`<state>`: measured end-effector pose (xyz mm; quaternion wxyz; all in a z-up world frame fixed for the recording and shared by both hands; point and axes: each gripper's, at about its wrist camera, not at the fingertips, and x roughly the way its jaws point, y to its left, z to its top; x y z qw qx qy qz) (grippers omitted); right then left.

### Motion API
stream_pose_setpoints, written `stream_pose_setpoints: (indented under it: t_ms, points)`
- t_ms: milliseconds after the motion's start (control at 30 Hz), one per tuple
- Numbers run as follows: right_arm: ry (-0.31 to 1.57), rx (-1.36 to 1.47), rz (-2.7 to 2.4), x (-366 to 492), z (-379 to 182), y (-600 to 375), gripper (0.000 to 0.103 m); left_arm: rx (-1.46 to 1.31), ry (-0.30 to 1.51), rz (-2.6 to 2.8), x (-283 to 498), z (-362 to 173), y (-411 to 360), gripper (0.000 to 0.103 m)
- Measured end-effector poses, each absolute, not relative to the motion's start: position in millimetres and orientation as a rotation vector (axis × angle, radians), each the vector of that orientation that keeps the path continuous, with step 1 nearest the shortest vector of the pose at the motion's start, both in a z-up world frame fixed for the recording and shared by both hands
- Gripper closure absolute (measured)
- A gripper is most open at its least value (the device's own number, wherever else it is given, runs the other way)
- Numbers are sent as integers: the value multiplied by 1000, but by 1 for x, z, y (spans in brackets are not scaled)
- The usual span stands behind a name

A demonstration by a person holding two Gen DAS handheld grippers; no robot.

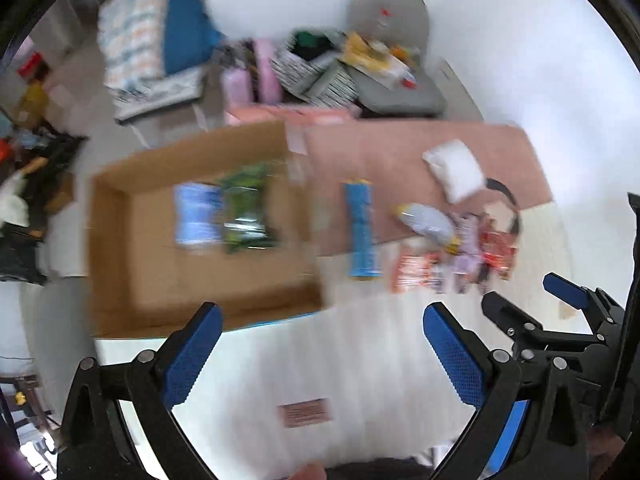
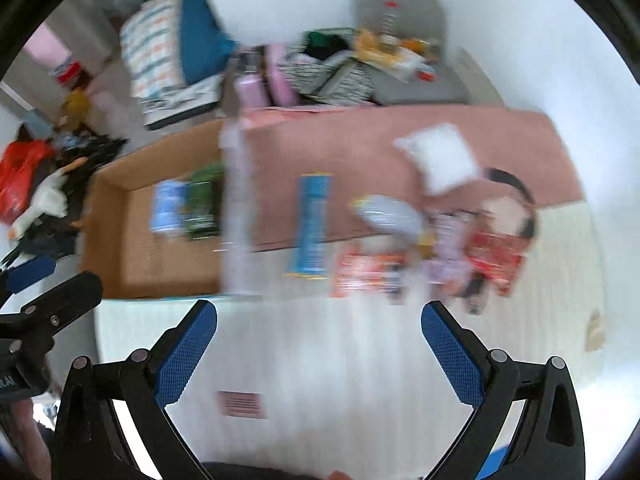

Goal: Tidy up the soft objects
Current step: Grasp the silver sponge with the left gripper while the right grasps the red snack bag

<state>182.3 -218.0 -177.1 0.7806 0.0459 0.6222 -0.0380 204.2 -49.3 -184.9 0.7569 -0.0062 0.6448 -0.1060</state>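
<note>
Box: open cardboard, at the left on the floor, flap raised on its right side.
Box contents: pale blue pack and green pack lie side by side on the bottom, touching or nearly so.
Mat: white, ribbed, just beside the box, under both grippers.
Pink sheet: flat, right of the box, its near edge over the mat.
Blue tube pack: lies across the pink sheet's near edge, partly on the mat.
Grey pouch: right of the tube pack, at the sheet's edge.
White pillow: on the pink sheet, behind the pouch.
Snack packs: red and purple heap on the mat, right of the pouch; blurred, count unclear.
Left gripper: jaws wide, nothing between them, above the mat near the box.
Right gripper: jaws wide, holding nothing, above the mat; it also shows at the right edge of the left wrist view.
Background: grey cushion and striped basket by the wall.
</note>
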Motion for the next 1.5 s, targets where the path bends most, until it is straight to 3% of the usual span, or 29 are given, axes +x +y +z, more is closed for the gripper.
stream_pose_setpoints:
  t_ms: [167, 267, 300, 333, 367, 433, 700, 867, 933, 1100, 1400, 1500]
  points:
    - [1398, 108, -195, 202, -207, -328, 0, -136, 1595, -269, 244, -253, -126, 1]
    - [1442, 106, -226, 212, -236, -380, 0, -203, 1714, -255, 269, -302, -167, 15]
    - [1462, 99, -222, 216, -249, -398, 1, -224, 1748, -243, 276, -315, -176, 24]
    - [1477, 87, -224, 219, -258, -406, 7, -264, 1795, -230, 286, -335, -188, 27]
    - [1494, 67, -222, 222, -268, -415, 15, -291, 1826, -215, 293, -349, -195, 27]
    - [1532, 16, -203, 229, -292, -427, 21, -364, 1885, -181, 306, -375, -206, 27]
    - [1655, -93, -72, 245, -365, -444, 21, -370, 1983, -45, 331, -442, -238, 27]
    - [1685, -16, -35, 256, -387, -458, 22, -244, 1964, -12, 328, -448, -251, 38]
    - [1733, 117, -35, 256, -392, -468, 27, -72, 1918, -42, 327, -443, -262, 39]
    - [1756, 238, 35, 251, -389, -472, 27, 282, 1828, -117, 321, -436, -279, 38]
    - [1767, 214, -42, 255, -404, -473, 24, 195, 1838, -129, 321, -444, -278, 38]
    - [1775, 201, -78, 255, -410, -473, 25, 190, 1804, -125, 326, -437, -262, 46]
